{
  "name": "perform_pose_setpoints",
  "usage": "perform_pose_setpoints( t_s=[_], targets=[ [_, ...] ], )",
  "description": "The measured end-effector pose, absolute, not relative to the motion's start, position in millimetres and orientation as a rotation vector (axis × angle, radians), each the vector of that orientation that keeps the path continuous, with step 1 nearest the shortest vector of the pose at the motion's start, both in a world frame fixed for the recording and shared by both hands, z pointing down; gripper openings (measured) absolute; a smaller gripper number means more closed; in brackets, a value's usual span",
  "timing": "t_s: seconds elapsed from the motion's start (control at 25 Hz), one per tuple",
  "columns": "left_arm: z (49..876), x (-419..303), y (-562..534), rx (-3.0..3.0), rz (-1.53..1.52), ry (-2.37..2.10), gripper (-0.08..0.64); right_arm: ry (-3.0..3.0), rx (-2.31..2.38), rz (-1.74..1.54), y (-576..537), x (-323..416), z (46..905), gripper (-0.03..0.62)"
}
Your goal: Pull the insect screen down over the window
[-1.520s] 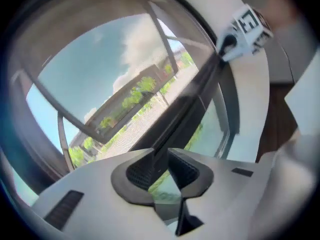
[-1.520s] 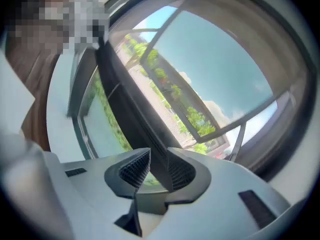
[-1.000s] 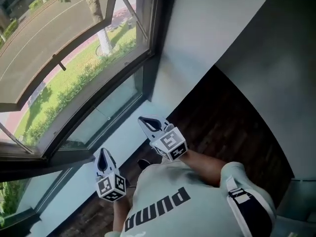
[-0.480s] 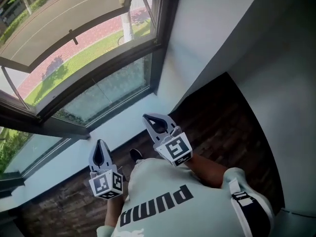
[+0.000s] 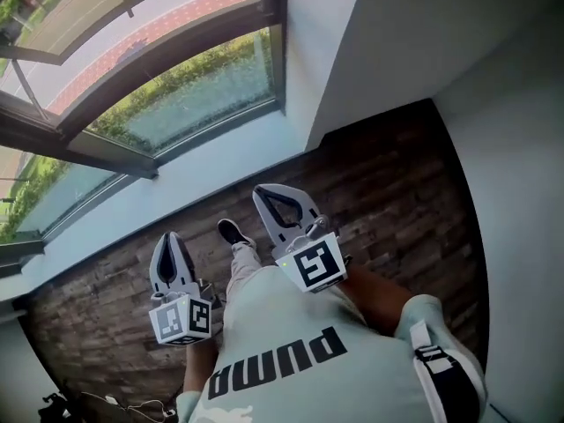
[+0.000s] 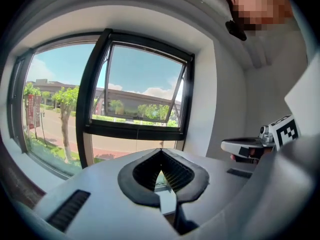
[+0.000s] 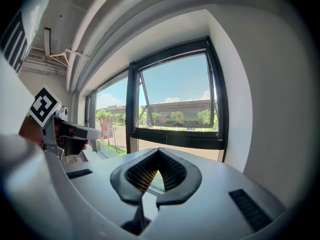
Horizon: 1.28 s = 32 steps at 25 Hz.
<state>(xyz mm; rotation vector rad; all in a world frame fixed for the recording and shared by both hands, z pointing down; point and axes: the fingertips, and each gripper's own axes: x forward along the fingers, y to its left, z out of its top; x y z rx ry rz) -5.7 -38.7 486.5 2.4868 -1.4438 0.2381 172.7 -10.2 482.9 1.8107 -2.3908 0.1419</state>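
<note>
Window (image 7: pixel 175 134) stands ahead of both my tools, well apart from the tips. Its upper sash (image 6: pixel 145 84) is tilted outward on its stays, w/ a fixed pane (image 5: pixel 194 95) under it. The insect screen itself I can't pick out in any view.

My left gripper (image 5: pixel 170 238) and right gripper (image 5: pixel 264 194) are held side by side at waist level, noses toward the glass, R a bit further fwd than L. Both sets of jaws are closed tip to tip w/ nothing clamped btwn them. The ribbed pads meet at the front, and the gap behind them frames only daylight and the sill (image 5: pixel 176 179).

That pale sill runs just beyond the tips in the head view. Dark plank floor (image 5: pixel 388 174) lies beneath both tools. A black shoe (image 5: pixel 233 233) shows btwn the two grippers. A white wall (image 5: pixel 397 42) rises to the R of the right gripper, beside the window's dark frame.

Past the glass: a green lawn (image 5: pixel 189 60), trees (image 6: pixel 65 104) and a road (image 5: pixel 115 11) in bright sun.
</note>
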Motion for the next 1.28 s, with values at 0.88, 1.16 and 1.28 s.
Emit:
perform_pose_setpoints(
  t_s=[0.88,1.16,1.28],
  targets=[
    [476.6,-129.2,188.7,2.613,0.271,-1.524,0.012,-2.393,1.871,0.148,213.4,47.1,476.3,0.007],
    [490.7,-181.8,257.0,2.618,0.235,-1.431,0.012,-2.329,1.936,0.211,301.1,-15.3,481.5,0.006],
    [496.2,-184.4,274.6,2.617,0.202,-1.427,0.012,-2.315,1.932,0.213,325.1,-28.3,489.2,0.006]
  ],
)
